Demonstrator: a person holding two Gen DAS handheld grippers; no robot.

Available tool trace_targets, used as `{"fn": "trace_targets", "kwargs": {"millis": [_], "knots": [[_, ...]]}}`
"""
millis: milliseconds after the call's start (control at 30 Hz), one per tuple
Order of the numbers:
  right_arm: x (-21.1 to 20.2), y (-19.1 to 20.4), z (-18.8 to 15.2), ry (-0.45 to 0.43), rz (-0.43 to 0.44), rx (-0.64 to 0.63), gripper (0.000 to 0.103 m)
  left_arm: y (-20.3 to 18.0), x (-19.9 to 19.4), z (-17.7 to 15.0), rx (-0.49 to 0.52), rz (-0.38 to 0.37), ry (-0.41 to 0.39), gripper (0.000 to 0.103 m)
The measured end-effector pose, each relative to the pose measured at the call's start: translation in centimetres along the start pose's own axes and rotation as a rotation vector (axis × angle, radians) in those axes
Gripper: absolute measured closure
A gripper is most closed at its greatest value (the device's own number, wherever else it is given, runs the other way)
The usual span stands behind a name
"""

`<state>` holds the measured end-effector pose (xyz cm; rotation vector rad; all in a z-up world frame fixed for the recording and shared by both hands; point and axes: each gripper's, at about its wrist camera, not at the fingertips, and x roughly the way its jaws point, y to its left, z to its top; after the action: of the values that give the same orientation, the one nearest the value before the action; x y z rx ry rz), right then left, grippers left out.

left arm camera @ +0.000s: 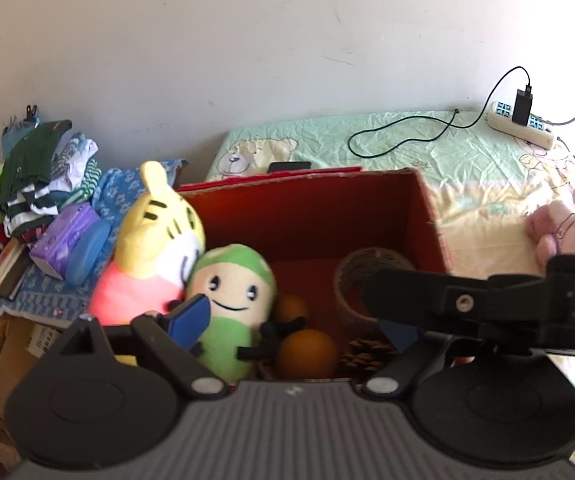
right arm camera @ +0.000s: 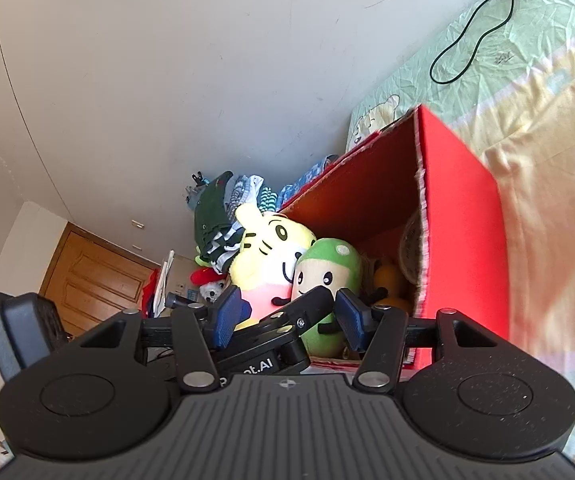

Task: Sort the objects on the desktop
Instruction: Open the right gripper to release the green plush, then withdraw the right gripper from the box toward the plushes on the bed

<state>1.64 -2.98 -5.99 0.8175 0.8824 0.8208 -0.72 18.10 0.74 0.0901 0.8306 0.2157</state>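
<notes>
A red box (left arm camera: 311, 216) stands on a bed. In it are a yellow tiger plush (left arm camera: 155, 236), a green mushroom plush (left arm camera: 231, 292), two oranges (left arm camera: 307, 352), a pine cone (left arm camera: 367, 354) and a brown tape roll (left arm camera: 363, 280). My left gripper (left arm camera: 293, 326) is open over the box's near edge, with the green plush between its fingers. The box also shows in the right wrist view (right arm camera: 459, 220). My right gripper (right arm camera: 289, 316) is open, just left of the box; part of the left gripper's arm (right arm camera: 271, 344) lies between its fingers.
A pink bunny plush (left arm camera: 567, 228) lies on the bed sheet (left arm camera: 487, 160) right of the box. A power strip (left arm camera: 521, 122) with a black cable lies at the back. Folded clothes (left arm camera: 43, 168), a purple box (left arm camera: 65, 240) and books are piled at left.
</notes>
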Motion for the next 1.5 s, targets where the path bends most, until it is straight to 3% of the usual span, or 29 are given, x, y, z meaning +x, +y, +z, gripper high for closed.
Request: {"fn": "trace_targets", "kwargs": {"millis": [433,867,1267,1500], "knots": [[-6.9,-3.0,2.0,-0.045,-0.033,-0.014,0.046,-7.8,-1.5,0.8,0.021,-0.083,-0.015,0.007],[-13.1,-6.7,2.7,-0.113,-0.163,0.001,0.046,-16.2,-0.1,-0.2,0.085,-0.19,0.077,0.007],[-16.3,-9.3,1.9,-0.116,-0.264,-0.008,0.046,-19.1,1.3,-3.1,0.089,-0.258,0.172,0.007],[-17.3,-11.9,1.5,-0.115,-0.34,0.024,0.046,-20.1,2.0,-5.3,0.067,-0.36,0.222,0.007]]}}
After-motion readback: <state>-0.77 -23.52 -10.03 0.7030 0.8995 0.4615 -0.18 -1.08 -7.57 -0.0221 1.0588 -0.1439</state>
